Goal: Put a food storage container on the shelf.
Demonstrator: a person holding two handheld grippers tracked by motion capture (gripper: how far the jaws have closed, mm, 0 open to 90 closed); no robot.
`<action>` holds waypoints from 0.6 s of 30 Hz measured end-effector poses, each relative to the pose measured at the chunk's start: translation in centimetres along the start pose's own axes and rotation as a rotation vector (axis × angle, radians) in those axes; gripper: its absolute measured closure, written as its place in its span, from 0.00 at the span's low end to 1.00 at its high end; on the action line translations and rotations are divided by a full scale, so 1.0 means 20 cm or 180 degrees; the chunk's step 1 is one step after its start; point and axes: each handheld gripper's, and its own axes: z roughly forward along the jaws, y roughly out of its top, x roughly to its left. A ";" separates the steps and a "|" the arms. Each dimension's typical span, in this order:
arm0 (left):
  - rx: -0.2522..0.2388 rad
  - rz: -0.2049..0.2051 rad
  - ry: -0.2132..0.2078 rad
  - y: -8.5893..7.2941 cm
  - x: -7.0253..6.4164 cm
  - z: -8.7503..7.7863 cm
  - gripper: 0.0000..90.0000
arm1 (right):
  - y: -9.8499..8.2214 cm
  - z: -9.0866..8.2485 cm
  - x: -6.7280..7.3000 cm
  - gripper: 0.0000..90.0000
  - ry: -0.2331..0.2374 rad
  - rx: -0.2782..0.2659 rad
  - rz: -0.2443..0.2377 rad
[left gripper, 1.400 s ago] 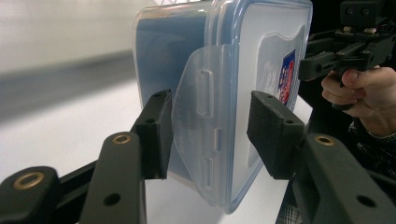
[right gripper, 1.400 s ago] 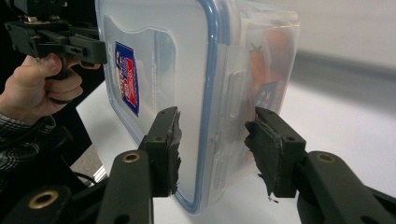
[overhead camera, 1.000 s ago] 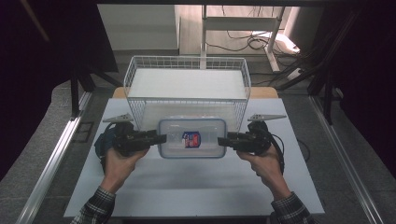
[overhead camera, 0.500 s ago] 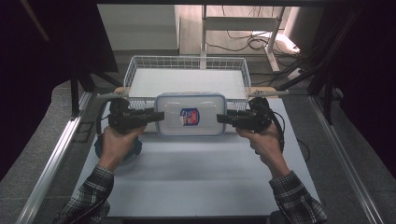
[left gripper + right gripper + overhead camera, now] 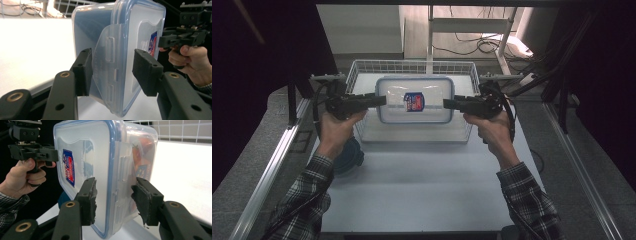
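Clear rectangular plastic container with blue-rimmed lid (image 5: 415, 99) held level above the white wire basket (image 5: 362, 75) on the white counter (image 5: 422, 185). Left tongs (image 5: 381, 100) clamp its left end; right tongs (image 5: 447, 104) clamp its right end, both partly closed.

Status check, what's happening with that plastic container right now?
Left hand-held gripper and right hand-held gripper clamp the container's ends. Container held level above the wire basket. Nothing in the way.
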 end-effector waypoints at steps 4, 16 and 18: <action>-0.0025 0.0005 0.0027 0.06 0.03 0.00 0.57 | 0.05 0.03 -0.03 0.59 0.0020 -0.0037 0.0042; -0.0018 -0.0076 0.0132 0.14 0.13 0.06 0.56 | 0.14 0.12 -0.12 0.58 -0.0025 -0.0023 0.0179; 0.0009 -0.0085 0.0179 0.14 0.13 0.08 0.55 | 0.15 0.14 -0.14 0.58 -0.0053 0.0003 0.0193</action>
